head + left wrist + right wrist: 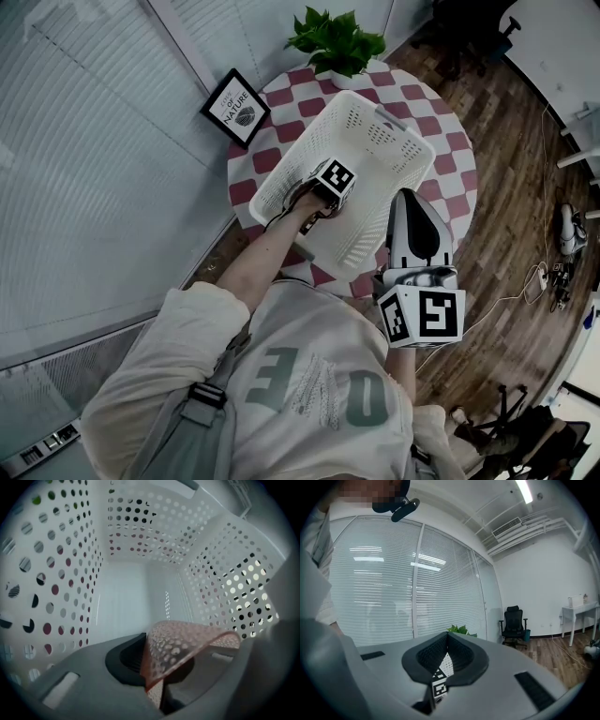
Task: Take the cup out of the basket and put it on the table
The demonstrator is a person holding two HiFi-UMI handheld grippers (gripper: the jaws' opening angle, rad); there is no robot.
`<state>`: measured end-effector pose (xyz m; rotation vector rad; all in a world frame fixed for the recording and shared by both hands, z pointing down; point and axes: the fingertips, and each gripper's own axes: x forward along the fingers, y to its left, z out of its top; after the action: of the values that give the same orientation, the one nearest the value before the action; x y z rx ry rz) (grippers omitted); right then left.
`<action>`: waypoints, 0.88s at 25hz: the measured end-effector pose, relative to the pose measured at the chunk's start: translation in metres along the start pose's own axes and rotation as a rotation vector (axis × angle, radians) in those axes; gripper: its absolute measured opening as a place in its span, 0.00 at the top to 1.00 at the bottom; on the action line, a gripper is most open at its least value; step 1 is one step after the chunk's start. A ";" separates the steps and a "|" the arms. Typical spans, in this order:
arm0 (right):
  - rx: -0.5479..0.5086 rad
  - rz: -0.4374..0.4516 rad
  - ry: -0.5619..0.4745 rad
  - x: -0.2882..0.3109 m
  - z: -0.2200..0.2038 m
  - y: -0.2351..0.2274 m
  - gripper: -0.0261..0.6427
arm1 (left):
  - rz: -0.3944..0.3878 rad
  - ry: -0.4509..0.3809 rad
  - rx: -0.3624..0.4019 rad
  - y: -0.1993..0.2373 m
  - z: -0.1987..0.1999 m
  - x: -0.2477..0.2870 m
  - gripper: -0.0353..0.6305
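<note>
Left gripper view: cup (187, 644) wall pinched between the jaws.

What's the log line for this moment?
phase: grasp | left gripper: shut on cup inside basket | right gripper: shut, empty, outside basket | cup: not yet on table

Dim, greyish throughout; glare from a ceiling strip light (524, 490) high above the right gripper (446, 637); fisheye-bent, dark-cornered, soft close in
</note>
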<state>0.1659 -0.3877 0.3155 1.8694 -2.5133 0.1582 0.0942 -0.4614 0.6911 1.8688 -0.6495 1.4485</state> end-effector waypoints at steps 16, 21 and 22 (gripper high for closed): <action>-0.026 -0.022 -0.061 0.003 0.017 0.000 0.95 | 0.093 -0.725 -0.010 -0.008 0.107 -0.196 0.91; -0.025 -0.027 -0.106 0.005 0.030 -0.001 0.95 | 0.091 -1.018 0.038 -0.040 0.108 -0.295 0.91; -0.024 -0.022 -0.110 0.006 0.032 0.000 0.95 | 0.084 -1.064 0.046 -0.047 0.105 -0.312 0.91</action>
<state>0.1665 -0.3960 0.2845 1.9485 -2.5501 0.0254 0.1146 -0.5163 0.3640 2.6102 -1.1724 0.3894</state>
